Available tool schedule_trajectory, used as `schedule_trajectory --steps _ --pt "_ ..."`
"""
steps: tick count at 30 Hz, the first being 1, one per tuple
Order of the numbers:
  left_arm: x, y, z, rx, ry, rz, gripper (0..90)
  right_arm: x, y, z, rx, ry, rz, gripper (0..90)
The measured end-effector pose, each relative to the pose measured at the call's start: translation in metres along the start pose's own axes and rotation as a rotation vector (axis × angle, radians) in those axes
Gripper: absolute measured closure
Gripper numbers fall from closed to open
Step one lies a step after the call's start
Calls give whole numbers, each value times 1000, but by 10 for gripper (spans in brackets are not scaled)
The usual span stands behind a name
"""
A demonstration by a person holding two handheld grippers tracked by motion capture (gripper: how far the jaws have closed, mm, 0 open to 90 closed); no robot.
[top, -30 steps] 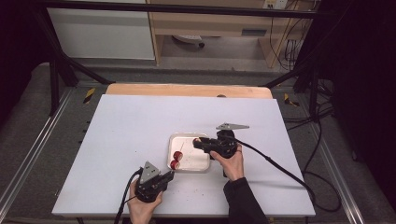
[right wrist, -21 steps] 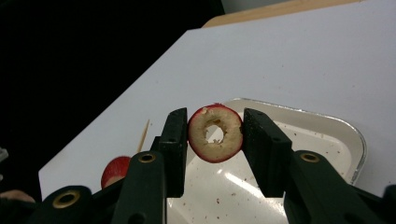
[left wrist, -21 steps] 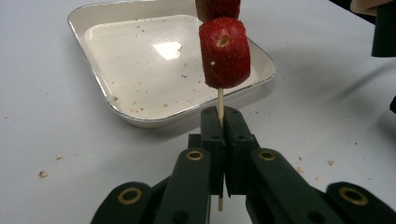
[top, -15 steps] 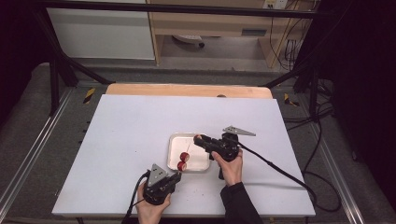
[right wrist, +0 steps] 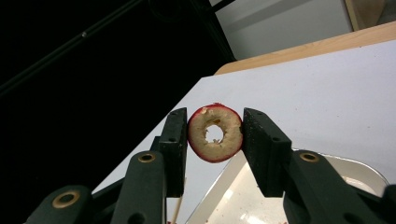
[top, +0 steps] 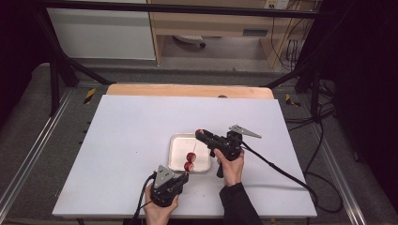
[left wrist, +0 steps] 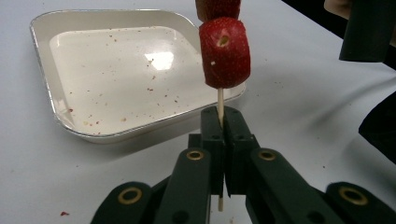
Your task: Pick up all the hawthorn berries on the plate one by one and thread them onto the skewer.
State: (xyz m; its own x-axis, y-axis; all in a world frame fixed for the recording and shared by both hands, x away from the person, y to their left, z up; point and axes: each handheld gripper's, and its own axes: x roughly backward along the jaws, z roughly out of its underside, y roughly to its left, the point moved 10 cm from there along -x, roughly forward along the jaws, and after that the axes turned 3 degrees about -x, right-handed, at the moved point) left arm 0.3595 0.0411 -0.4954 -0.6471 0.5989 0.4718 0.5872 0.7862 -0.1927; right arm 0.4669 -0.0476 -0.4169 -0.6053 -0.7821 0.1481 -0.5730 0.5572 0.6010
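Over the white tray [top: 178,141], left gripper [left wrist: 223,122] clamps a skewer [left wrist: 220,100] bearing two fruit pieces [left wrist: 225,52]; right gripper [right wrist: 215,133] pinches a cored slice [right wrist: 215,133].

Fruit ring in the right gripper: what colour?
Red skin with pale tan flesh around a hollow centre; the fruit ring shows best in the right gripper view.

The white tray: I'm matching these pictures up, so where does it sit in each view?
High view: tray just below the picture's centre.
Left gripper view: tray upper left, beyond the jaws.
Right gripper view: tray bottom right, behind the right-hand jaw.
Shared landmark: the white tabletop under it.
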Motion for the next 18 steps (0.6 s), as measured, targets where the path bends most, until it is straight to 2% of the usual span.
schedule_trajectory --steps 4,18 --pt "-2 -1 -4 9 -13 -4 882 1 4 -3 -15 -22 -22 621" --pt "-9 -4 -11 20 -41 -10 882 4 10 -7 -36 -53 -51 621"
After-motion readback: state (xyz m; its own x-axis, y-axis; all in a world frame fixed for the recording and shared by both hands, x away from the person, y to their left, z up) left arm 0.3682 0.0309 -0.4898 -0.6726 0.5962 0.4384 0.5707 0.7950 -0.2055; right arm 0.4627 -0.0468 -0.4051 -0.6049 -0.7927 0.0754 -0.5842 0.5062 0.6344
